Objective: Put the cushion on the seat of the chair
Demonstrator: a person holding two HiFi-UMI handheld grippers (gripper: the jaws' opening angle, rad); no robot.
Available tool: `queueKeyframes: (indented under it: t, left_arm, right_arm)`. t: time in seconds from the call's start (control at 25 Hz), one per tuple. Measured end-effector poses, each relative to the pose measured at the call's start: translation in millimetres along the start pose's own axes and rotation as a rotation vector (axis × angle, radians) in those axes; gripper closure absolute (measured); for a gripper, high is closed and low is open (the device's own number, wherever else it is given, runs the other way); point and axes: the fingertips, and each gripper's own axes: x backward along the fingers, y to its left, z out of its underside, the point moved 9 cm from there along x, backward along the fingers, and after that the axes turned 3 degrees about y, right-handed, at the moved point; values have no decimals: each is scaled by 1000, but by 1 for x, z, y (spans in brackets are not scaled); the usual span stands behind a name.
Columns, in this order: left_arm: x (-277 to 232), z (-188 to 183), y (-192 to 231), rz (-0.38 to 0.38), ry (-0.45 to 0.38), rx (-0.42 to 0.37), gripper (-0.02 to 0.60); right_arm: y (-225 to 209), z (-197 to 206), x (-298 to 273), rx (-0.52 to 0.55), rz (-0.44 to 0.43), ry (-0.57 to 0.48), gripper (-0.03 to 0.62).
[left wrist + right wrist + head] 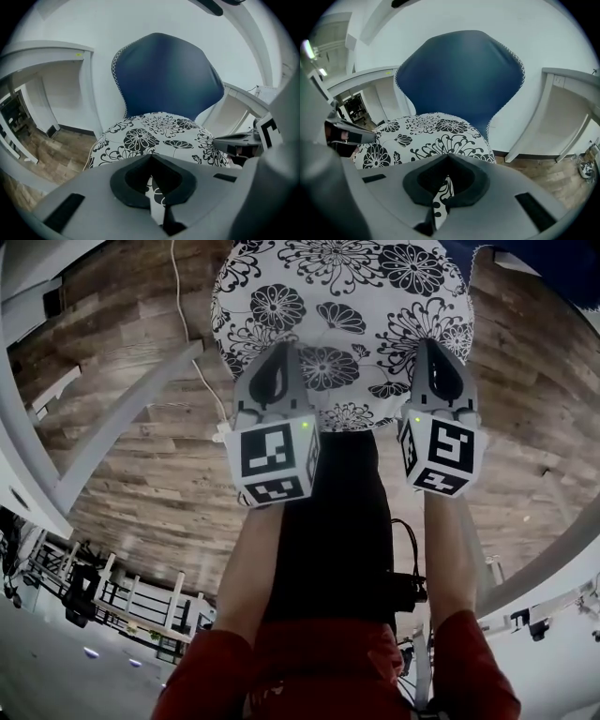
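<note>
The left gripper (275, 362) and right gripper (436, 357), jaws pinched shut on the floral cushion's (347, 306) near edge, hold it before the blue chair (164, 75) back. Seat contact is hidden; release apparently remains.

Light: bright, even, indoor.
Shadows: soft, faint.
Distortion: strong fisheye bending, black corners in both gripper views.
Focus: cushion (342, 315) pattern crisp, near foreground blurred.

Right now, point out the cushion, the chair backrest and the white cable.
cushion (347, 306): head view, flowered top.
chair backrest (459, 79): right gripper view, blue centre.
white cable (179, 310): head view, upper stretch.
</note>
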Motion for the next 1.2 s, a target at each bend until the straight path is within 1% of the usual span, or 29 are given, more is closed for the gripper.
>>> queueKeyframes:
  t: [0.28,0.56,0.88,1.2]
  left_arm:
    - [-15,10,2,7,35,-4,554]
    - [-16,9,0,-4,43,5,552]
    - [-2,4,-7,-25,15,15,551]
    - [23,-11,-7,-51,-38,12,551]
  right_arm:
    - [-3,9,-13,-41,-5,40,566]
    - [-5,8,-14,-61,3,34,565]
    - [-5,3,-6,-73,-15,9,563]
    - [-1,-22,15,-42,-13,-45,563]
